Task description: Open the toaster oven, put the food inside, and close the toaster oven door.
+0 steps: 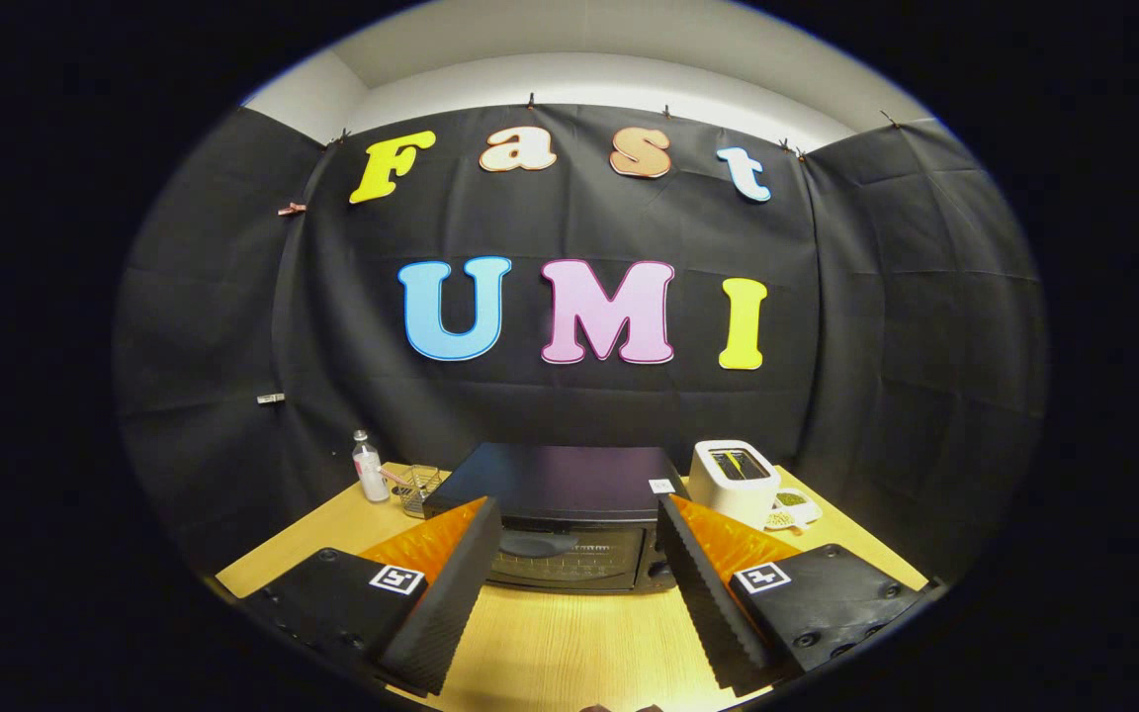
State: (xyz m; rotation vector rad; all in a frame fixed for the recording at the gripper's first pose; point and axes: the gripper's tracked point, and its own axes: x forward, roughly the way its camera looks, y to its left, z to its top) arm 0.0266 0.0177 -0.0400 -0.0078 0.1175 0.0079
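Bare table (569,643) lies between the spread-apart jaws; the closed toaster oven (565,524) blocks straight ahead.

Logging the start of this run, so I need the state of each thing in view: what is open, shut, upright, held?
toaster oven: door closed, standing just ahead of the fingers.
hand-held gripper: open, fingers spread, holding nothing.
white toaster: upright, beside the oven, something yellow in its slot.
bottle: upright, capped.
wire basket: upright beside the bottle.
small dish: resting on the table by the toaster.
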